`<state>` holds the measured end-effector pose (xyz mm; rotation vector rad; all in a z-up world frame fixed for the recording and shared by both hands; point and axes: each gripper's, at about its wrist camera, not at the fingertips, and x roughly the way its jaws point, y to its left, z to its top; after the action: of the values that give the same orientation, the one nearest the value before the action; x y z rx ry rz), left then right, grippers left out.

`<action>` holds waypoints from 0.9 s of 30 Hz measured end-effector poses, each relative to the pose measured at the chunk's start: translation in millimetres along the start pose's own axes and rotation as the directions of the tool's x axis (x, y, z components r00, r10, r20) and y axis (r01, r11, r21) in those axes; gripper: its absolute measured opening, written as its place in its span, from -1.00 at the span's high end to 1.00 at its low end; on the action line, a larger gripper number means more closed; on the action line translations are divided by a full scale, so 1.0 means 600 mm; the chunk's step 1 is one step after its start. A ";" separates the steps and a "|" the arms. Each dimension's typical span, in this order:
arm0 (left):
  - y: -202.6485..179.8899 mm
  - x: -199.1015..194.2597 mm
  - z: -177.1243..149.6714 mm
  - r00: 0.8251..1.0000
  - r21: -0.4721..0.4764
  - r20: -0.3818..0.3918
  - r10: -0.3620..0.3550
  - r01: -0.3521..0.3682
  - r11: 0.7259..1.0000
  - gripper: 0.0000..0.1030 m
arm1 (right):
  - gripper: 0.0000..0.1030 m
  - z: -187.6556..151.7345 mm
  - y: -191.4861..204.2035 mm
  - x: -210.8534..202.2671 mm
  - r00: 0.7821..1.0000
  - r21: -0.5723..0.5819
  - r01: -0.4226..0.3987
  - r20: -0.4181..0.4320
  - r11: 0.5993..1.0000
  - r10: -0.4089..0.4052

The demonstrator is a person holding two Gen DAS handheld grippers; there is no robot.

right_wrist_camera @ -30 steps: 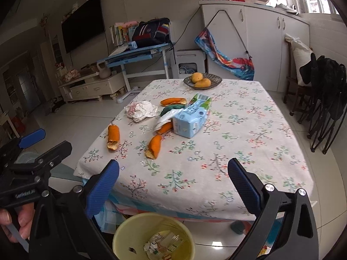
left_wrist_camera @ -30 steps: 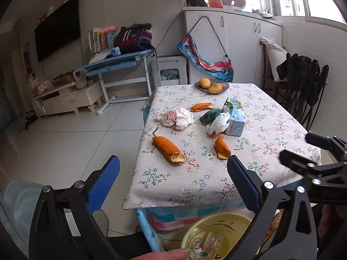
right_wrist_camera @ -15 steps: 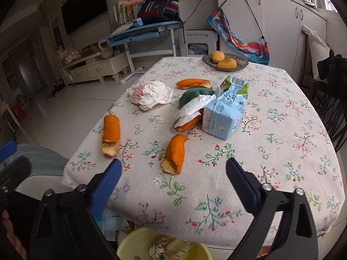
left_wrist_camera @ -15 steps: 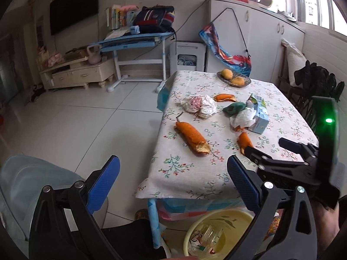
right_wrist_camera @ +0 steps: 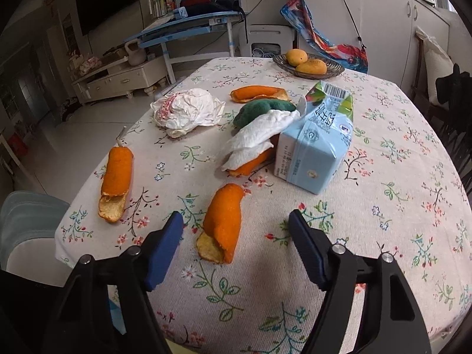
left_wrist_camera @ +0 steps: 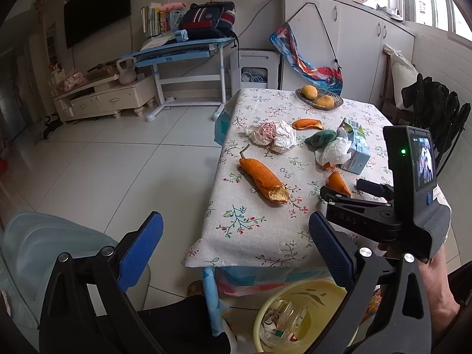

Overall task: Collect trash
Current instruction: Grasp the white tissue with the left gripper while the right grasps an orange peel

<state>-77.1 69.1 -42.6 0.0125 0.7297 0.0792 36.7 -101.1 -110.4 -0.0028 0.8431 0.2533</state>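
A curled orange peel (right_wrist_camera: 224, 221) lies near the front edge of the flowered tablecloth (right_wrist_camera: 383, 236). My right gripper (right_wrist_camera: 234, 221) straddles it with jaws closing, and the pads stand clear of it on both sides. In the left wrist view, the right gripper (left_wrist_camera: 345, 188) reaches over that peel (left_wrist_camera: 337, 181). A longer peel (right_wrist_camera: 116, 177) lies to the left. Behind are a crumpled white wrapper (right_wrist_camera: 188, 112), a tissue (right_wrist_camera: 256, 138), a blue milk carton (right_wrist_camera: 315, 147), a green scrap (right_wrist_camera: 262, 109) and another peel (right_wrist_camera: 256, 93). My left gripper (left_wrist_camera: 236, 221) hangs open and empty before the table's corner. A yellow bin (left_wrist_camera: 333, 292) holding trash sits below.
A bowl (right_wrist_camera: 283, 59) with two mangoes stands at the far end of the table. A pale blue chair (left_wrist_camera: 44, 250) is at the lower left, and dark folded chairs (left_wrist_camera: 436, 112) stand along the right side. White tiled floor lies left of the table.
My right gripper has moved forward and down over the table until the near peel sits between its jaws, which have narrowed. The left gripper shifted slightly and stayed open.
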 end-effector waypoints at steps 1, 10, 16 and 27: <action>-0.001 0.001 0.000 1.000 0.001 -0.003 0.000 0.000 1.000 -0.86 | -0.13 0.001 -0.002 0.001 1.000 -0.004 0.003 0.003 1.000 -0.003; 0.008 0.032 0.015 0.999 -0.054 -0.049 -0.022 0.019 0.998 -0.86 | 0.54 -0.009 -0.049 -0.020 0.999 0.053 -0.047 0.001 0.998 0.047; -0.036 0.055 0.052 0.994 -0.010 -0.035 -0.108 0.108 0.994 -0.86 | 0.55 -0.025 -0.088 -0.060 0.998 0.091 -0.060 0.023 0.994 0.058; -0.207 0.159 0.104 0.967 0.234 -0.130 -0.221 0.247 0.940 -0.86 | 0.55 -0.055 -0.161 -0.082 0.998 0.194 -0.060 0.006 0.979 0.060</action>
<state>43.7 -46.6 -64.6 0.1622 0.8352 -0.2424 2.6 -209.3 -105.2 0.2051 0.8660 0.2272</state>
